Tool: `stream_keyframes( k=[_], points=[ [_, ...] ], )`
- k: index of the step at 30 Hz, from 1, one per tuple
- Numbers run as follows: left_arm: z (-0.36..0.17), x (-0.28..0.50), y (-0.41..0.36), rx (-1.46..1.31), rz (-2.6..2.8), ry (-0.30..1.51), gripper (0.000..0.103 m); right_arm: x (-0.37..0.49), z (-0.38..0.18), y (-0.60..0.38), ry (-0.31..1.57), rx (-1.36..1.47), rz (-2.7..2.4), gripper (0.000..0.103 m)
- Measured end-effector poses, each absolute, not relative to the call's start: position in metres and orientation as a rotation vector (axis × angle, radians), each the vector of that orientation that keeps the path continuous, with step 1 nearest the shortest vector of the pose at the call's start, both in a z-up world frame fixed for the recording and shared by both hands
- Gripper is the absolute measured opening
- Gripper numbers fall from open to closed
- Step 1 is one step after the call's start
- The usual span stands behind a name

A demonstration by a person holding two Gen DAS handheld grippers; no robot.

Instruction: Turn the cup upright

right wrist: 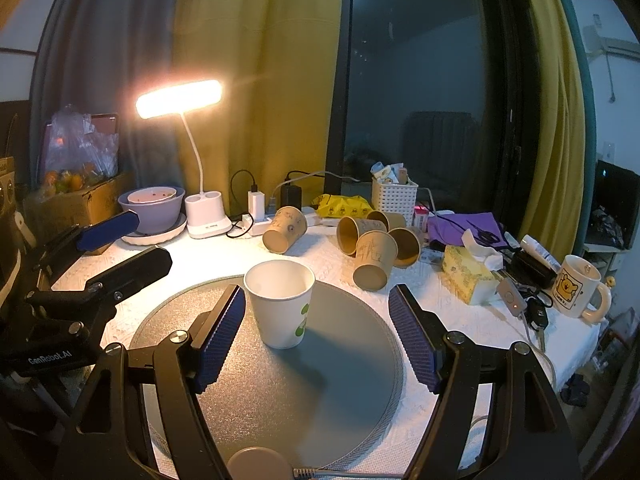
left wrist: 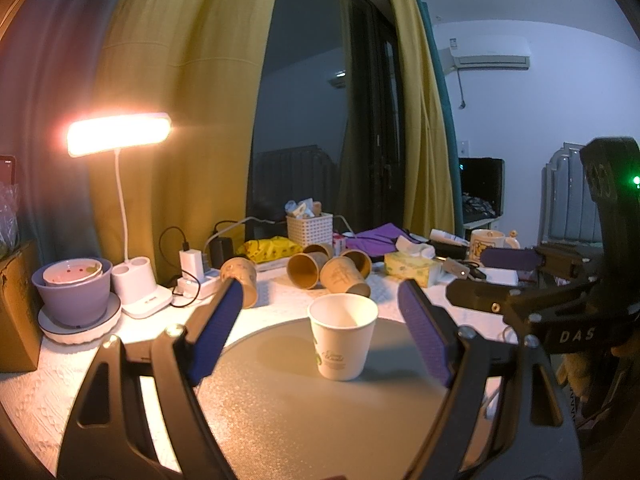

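A white paper cup [left wrist: 343, 340] with a green print stands upright, mouth up, on a round grey mat [left wrist: 280, 412]. It also shows in the right wrist view [right wrist: 280, 306] on the same mat [right wrist: 320, 392]. My left gripper [left wrist: 320, 304] is open, its blue pads wide on either side of the cup and not touching it. My right gripper [right wrist: 316, 308] is open too, with the cup just inside its left pad, apart from it. The right gripper also shows at the right of the left wrist view [left wrist: 508, 276]; the left gripper shows at the left of the right wrist view [right wrist: 120, 236].
Several brown paper cups [right wrist: 374, 250] lie on their sides behind the mat. A lit desk lamp [right wrist: 180, 98], purple bowl [right wrist: 154, 210], power strip [right wrist: 256, 220], white basket [right wrist: 394, 196], tissue pack [right wrist: 466, 274] and mug [right wrist: 576, 290] stand around on the white tablecloth.
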State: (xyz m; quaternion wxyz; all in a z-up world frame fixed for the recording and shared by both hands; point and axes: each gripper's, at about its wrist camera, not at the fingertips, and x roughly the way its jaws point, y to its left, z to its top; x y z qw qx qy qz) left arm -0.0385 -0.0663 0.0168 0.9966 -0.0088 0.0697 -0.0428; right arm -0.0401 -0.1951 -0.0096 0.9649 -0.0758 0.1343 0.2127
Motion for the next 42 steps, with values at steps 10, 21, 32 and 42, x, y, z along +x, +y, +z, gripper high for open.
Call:
stream_keyframes(
  k=[10,21,32,42],
  points=[
    [0.0167,-0.0389,-0.0662,-0.017,-0.086,0.140,0.081,-0.0362,-0.0136,-0.1946,0.288,-0.156,0.434,0.077],
    [0.0171,-0.0381,-0.0653,-0.018,-0.086,0.140,0.081,-0.0348,-0.0144,-0.1951,0.293,-0.156,0.435,0.077],
    [0.0162,-0.0390,-0.0649,-0.020,-0.083,0.139,0.081,-0.0347,-0.0141,-0.1958,0.295,-0.156,0.435,0.077],
    [0.0165,-0.0385,-0.0640,-0.023,-0.080,0.138,0.081,-0.0343,-0.0148,-0.1964,0.297,-0.157,0.437,0.077]
  ],
)
